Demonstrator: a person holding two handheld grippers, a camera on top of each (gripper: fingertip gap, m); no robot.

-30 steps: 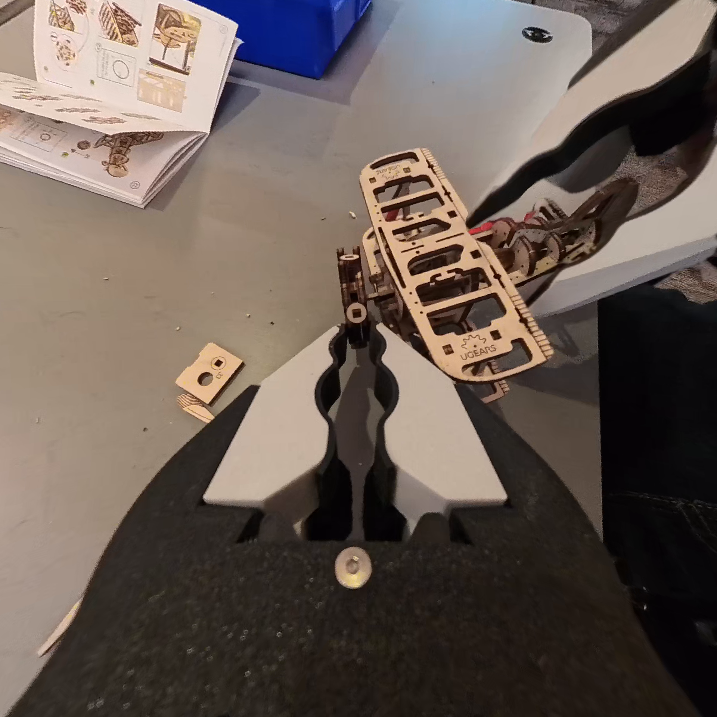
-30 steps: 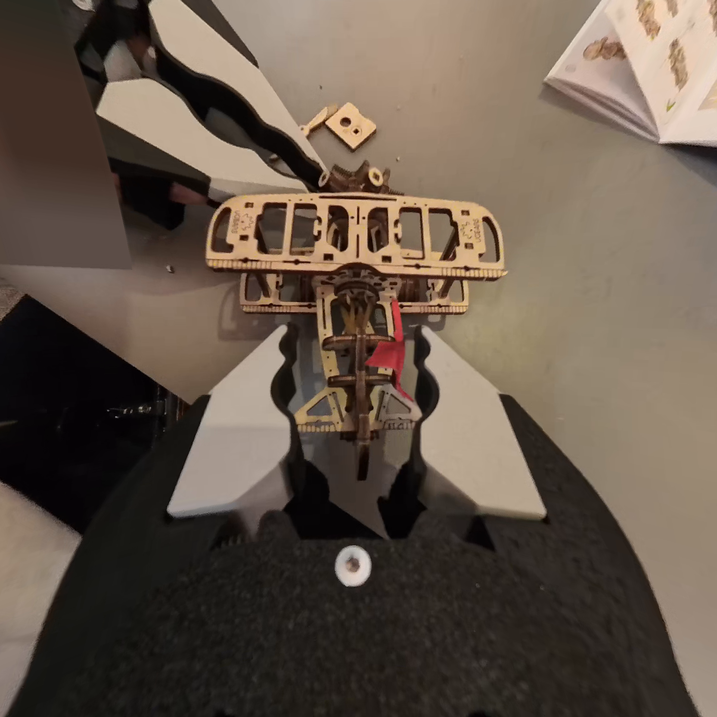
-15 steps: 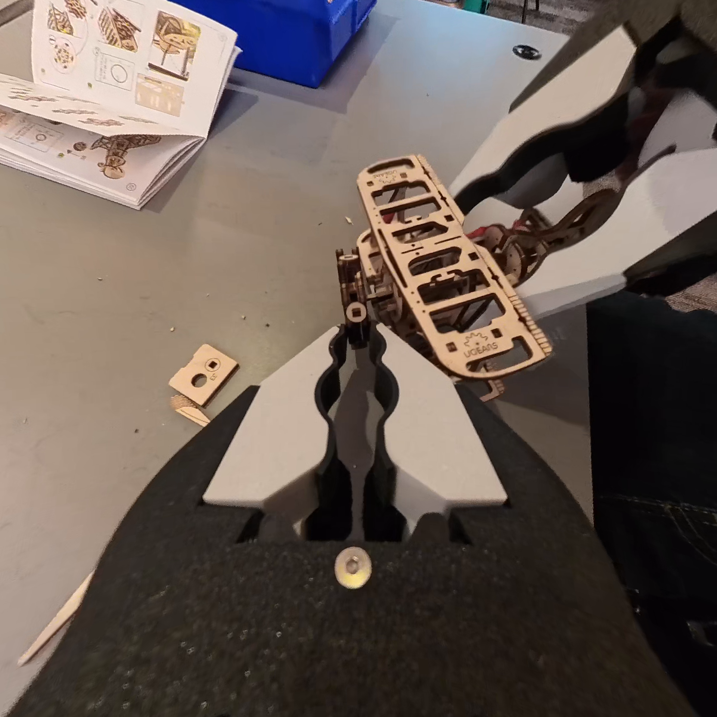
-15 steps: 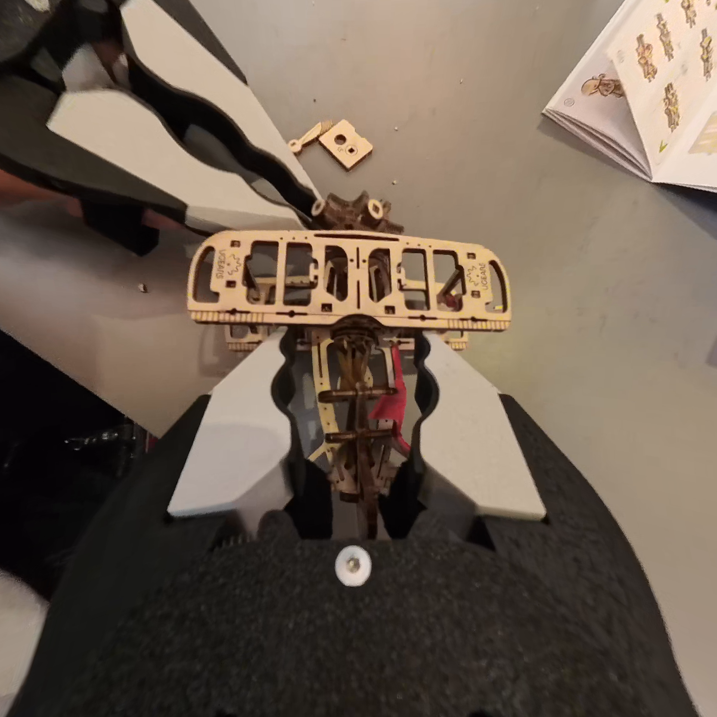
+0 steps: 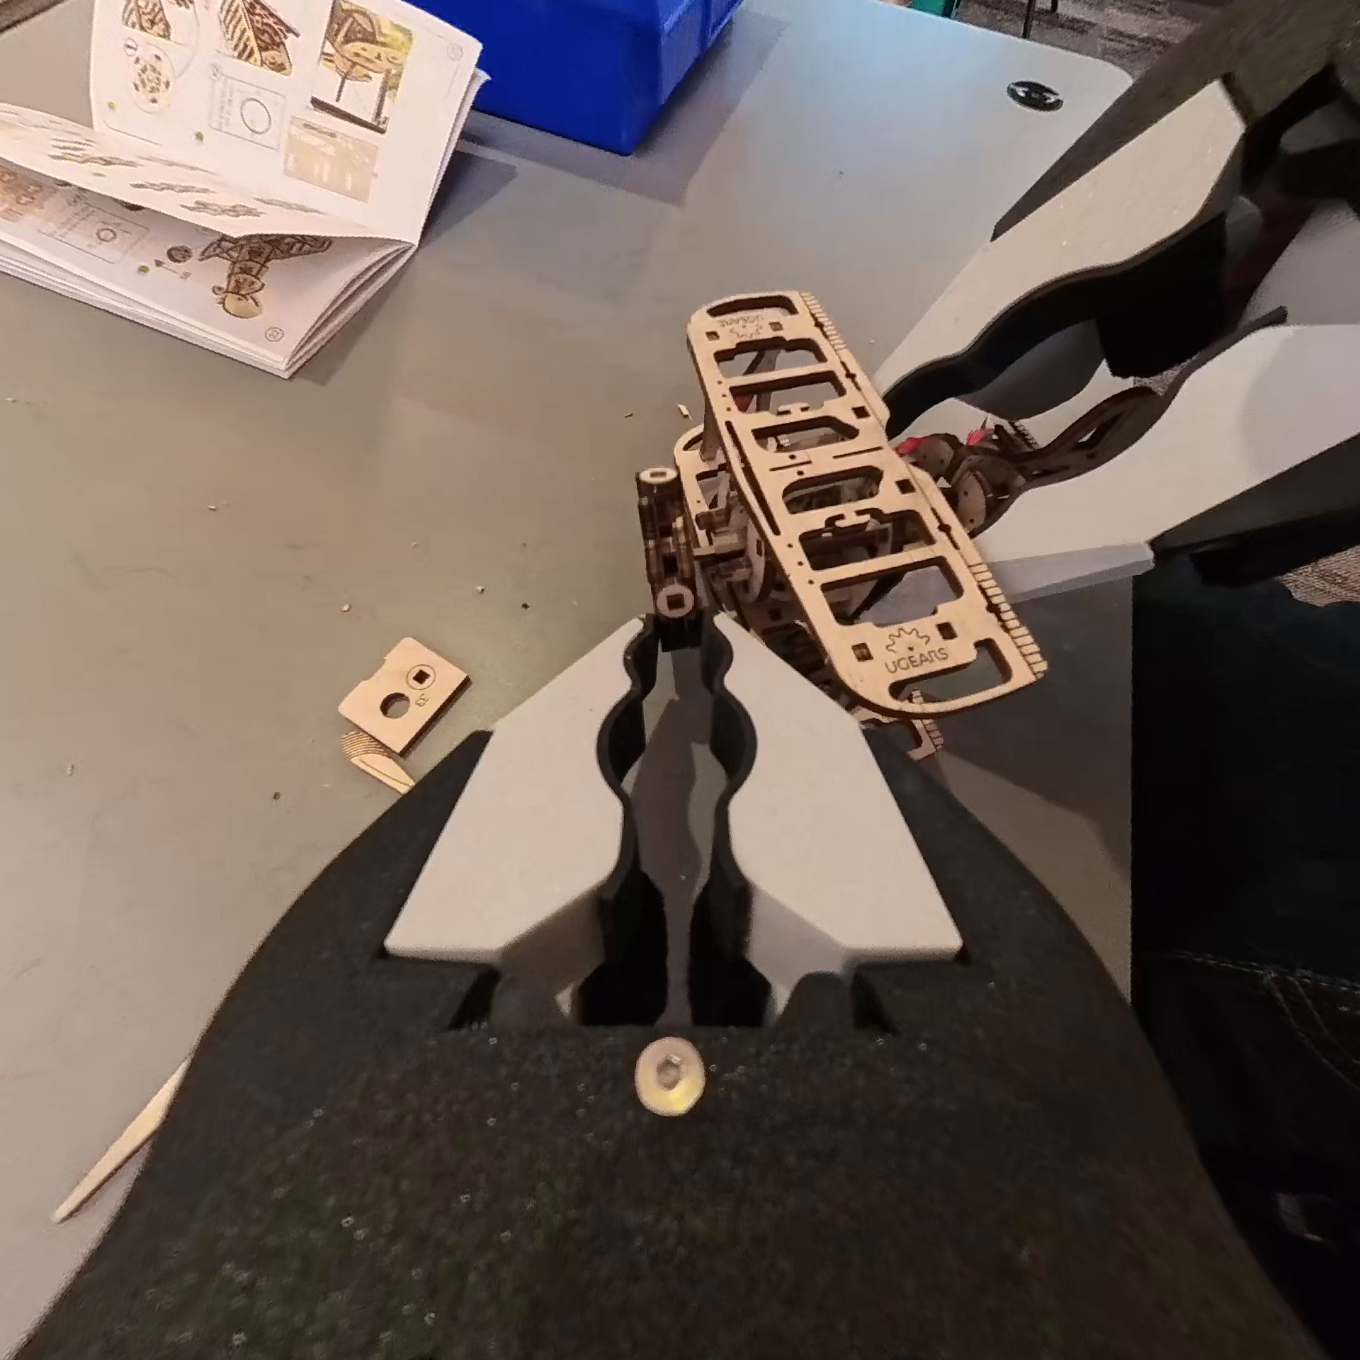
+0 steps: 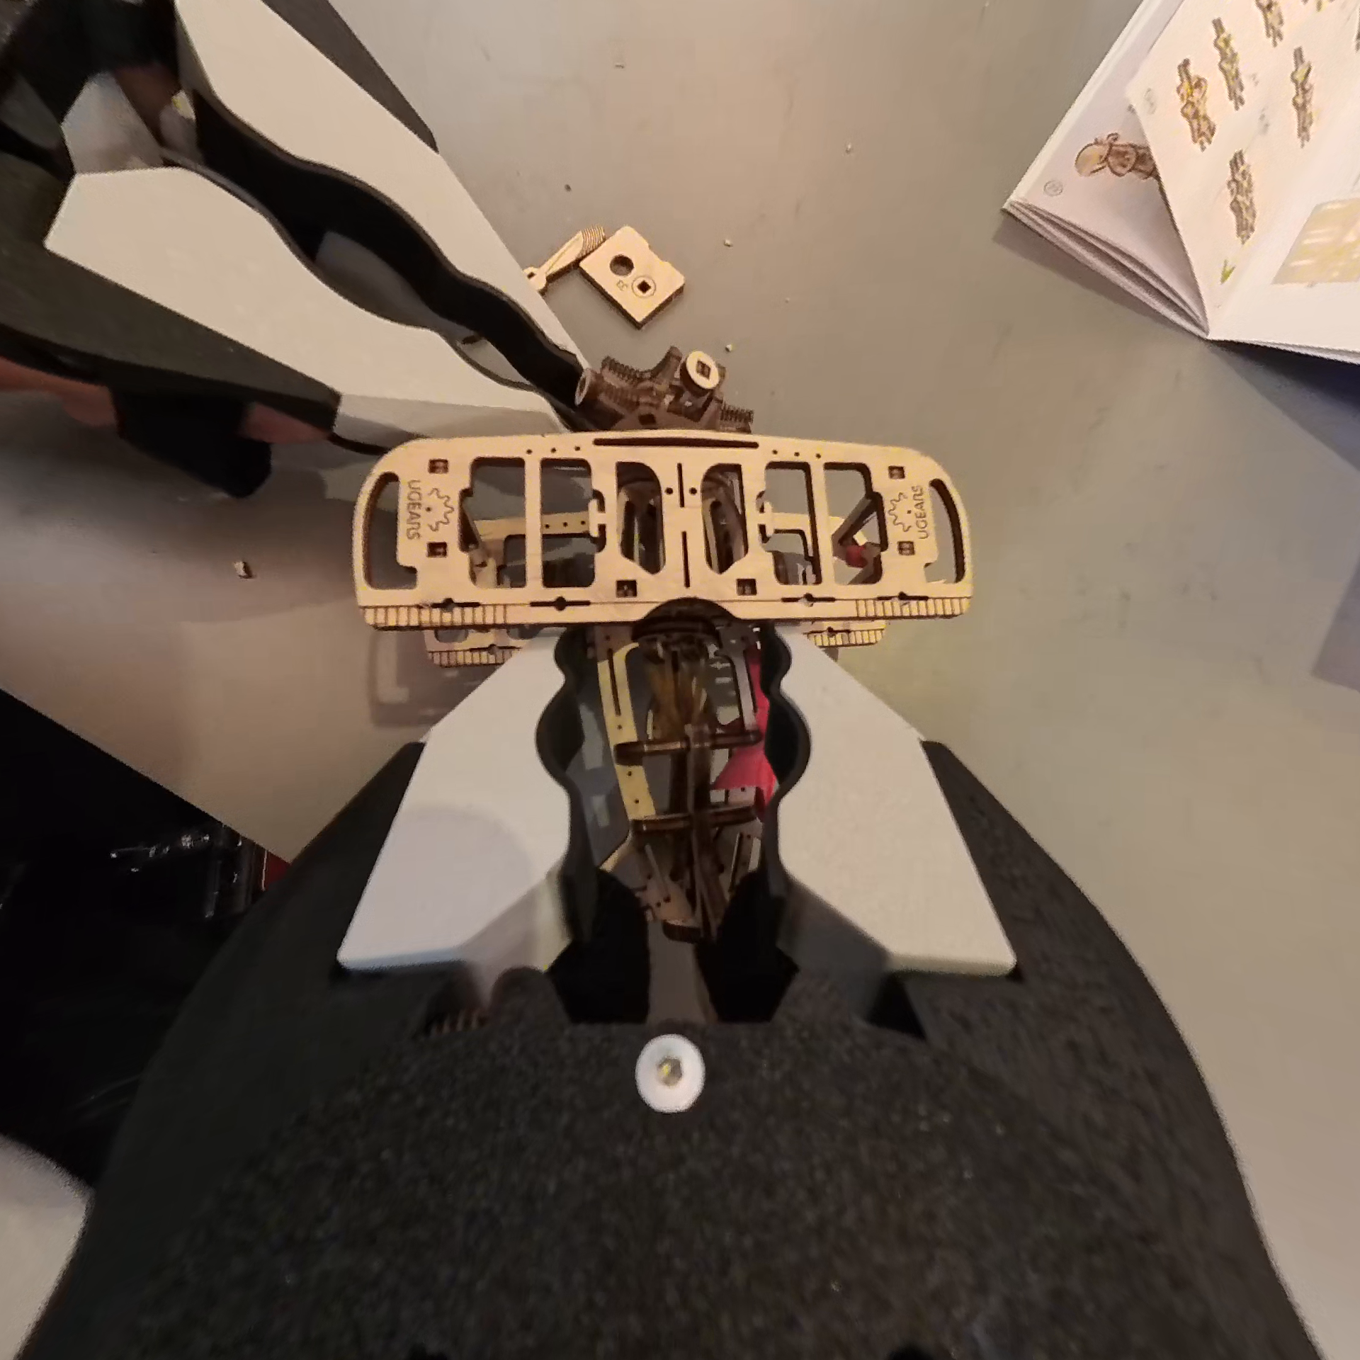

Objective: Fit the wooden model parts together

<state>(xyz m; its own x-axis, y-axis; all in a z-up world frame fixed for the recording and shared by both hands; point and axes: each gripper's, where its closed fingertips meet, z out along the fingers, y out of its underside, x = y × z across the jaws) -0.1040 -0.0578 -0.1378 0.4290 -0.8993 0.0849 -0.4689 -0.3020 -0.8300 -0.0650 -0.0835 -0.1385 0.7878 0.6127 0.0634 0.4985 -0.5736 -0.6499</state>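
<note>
A wooden biplane model (image 5: 846, 515) hangs tilted above the grey table (image 5: 221, 515). My left gripper (image 5: 681, 633) is shut on a small engine cylinder at the model's nose and holds it up; it also shows in the right wrist view (image 6: 570, 390). My right gripper (image 6: 670, 655) straddles the rear fuselage behind the top wing (image 6: 681, 515). Its jaws are partly closed, and a strip of table still shows between the left finger and the fuselage. A red piece (image 6: 747, 773) touches the right finger. In the left wrist view the right gripper (image 5: 949, 478) reaches in from the upper right.
A loose square wooden piece (image 5: 405, 695) and a small wooden strip (image 5: 375, 762) lie on the table left of my left gripper. An open instruction booklet (image 5: 221, 184) and a blue bin (image 5: 589, 66) are at the back. A thin wooden stick (image 5: 118, 1170) lies front left. A person's dark trouser leg (image 5: 1251, 883) is beyond the table's right edge.
My right gripper has moved forward along the fuselage up to the top wing, and its jaws have narrowed a little. My left gripper has kept its hold on the nose.
</note>
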